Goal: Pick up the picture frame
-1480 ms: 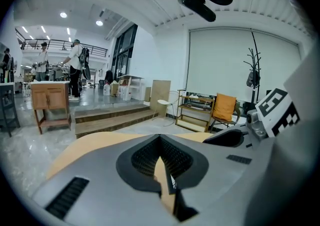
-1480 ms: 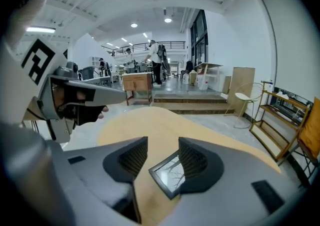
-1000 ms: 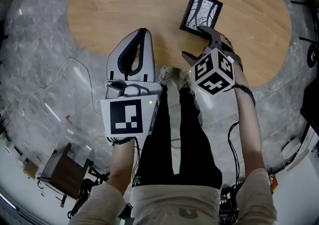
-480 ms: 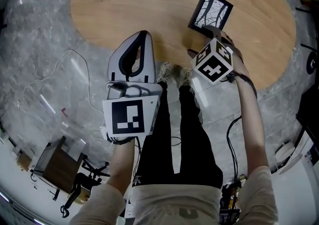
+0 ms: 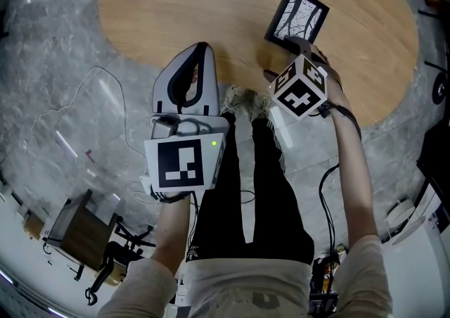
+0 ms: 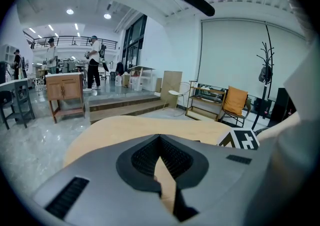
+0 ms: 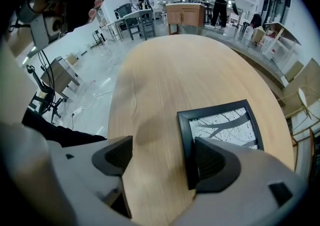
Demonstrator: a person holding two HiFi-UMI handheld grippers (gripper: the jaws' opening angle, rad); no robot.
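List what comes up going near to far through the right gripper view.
right gripper → picture frame → far end of the wooden table → wooden cabinet

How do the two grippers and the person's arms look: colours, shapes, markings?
Both grippers are grey, with black ribbed insides on the jaws. The left gripper carries a flat white plate with one black square marker and a small green light. The right gripper carries a cube with black-and-white markers. A black cable hangs beside the right arm. The sleeves are short and beige.
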